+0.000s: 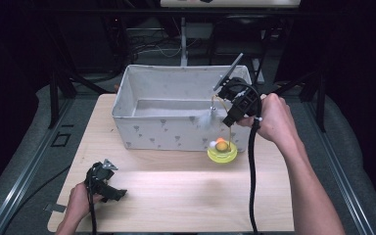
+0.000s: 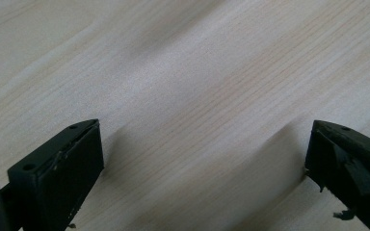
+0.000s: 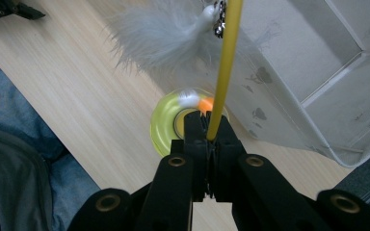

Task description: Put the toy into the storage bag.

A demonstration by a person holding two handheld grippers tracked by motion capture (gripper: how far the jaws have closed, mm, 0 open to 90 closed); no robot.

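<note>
Hand-held gripper (image 3: 207, 127) pinches thin yellow rod (image 3: 224, 67).

free: bare table (image 1: 186, 196) front and centre | blocked: fabric bin (image 1: 176, 134) at rear (toy base (image 1: 222, 153) touching it)

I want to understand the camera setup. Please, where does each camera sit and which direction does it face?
High view: above the person's side, facing forward and down on the table and fabric bin; both forearms show.
Left gripper view: on the left hand-held gripper, facing bare wood; its open jaws show.
Right gripper view: on the right hand-held gripper, facing down along the yellow wand it clamps.
Shared: high and right gripper views both show the yellow-green disc toy, feather and bin.
</note>
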